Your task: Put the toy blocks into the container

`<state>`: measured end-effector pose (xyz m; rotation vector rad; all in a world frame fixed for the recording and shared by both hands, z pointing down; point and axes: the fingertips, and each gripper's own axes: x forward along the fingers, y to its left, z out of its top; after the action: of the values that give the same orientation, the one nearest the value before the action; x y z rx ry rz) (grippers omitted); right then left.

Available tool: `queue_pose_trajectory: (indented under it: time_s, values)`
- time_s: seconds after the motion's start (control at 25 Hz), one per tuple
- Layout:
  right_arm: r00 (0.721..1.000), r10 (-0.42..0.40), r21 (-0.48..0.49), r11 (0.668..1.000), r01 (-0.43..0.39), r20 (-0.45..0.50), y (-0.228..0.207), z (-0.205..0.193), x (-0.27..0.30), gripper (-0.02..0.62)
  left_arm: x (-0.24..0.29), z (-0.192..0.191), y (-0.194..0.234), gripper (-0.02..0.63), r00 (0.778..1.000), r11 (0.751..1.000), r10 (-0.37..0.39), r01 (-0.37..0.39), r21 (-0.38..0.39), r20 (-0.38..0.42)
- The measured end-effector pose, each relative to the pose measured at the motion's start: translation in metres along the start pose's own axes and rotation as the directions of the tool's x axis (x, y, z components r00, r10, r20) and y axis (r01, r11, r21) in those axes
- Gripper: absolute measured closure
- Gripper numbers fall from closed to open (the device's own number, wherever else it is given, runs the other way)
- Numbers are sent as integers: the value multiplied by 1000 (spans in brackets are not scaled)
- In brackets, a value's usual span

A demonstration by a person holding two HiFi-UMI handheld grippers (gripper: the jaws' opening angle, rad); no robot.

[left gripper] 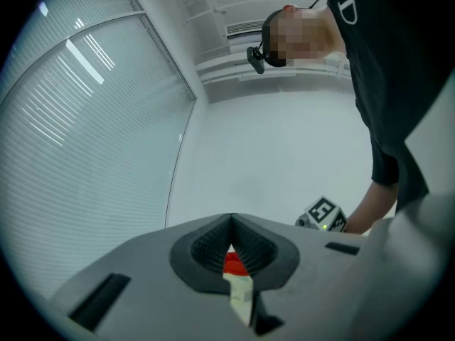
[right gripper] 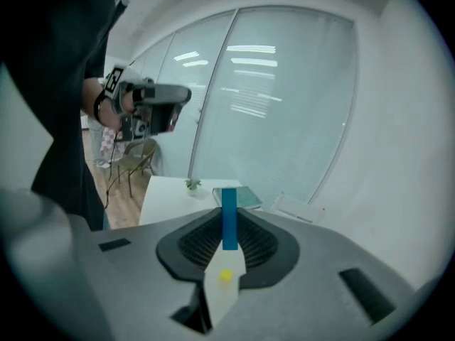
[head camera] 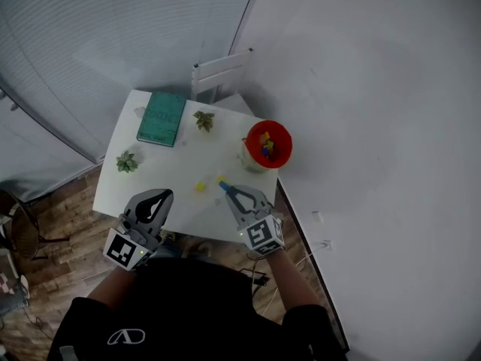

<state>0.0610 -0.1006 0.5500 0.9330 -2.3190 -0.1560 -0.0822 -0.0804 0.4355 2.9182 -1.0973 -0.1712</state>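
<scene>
The right gripper [head camera: 229,190] has its fingers clamped on a blue block [right gripper: 229,217]. The block stands upright over the white counter [head camera: 161,171], likely ready to be carried to the red container [head camera: 250,135] at the far right, where other blocks already sit. A yellow block [head camera: 200,186] lies on the counter just to its left. The left gripper [head camera: 156,198] waits at the near left with its fingers together, apparently empty and out of the way.
</scene>
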Motion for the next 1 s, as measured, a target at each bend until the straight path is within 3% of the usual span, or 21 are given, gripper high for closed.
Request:
queue_pose_trajectory:
  time_s: [0.12, 0.24, 0.44, 0.72, 0.8, 1.0]
  values:
    - [984, -117, 59, 992, 110, 132, -15, 30, -36, 531, 14, 6, -7, 601, 999, 999, -43, 43, 1, 18]
    - [938, -246, 138, 966, 218, 245, -29, 53, -73, 529, 28, 12, -16, 601, 996, 997, -81, 81, 4, 36]
    - [828, -444, 291, 888, 356, 343, -41, 63, -128, 529, 48, 22, -29, 601, 988, 990, -143, 142, 20, 55]
    - [635, -655, 446, 751, 487, 410, -46, 58, -195, 529, 66, 34, -46, 601, 976, 981, -195, 193, 32, 97]
    - [613, -679, 459, 730, 506, 405, -47, 52, -202, 531, 68, 36, -49, 601, 973, 979, -205, 202, 34, 102]
    - [610, -687, 457, 723, 518, 395, -47, 50, -203, 531, 68, 35, -56, 601, 971, 976, -218, 216, 31, 101]
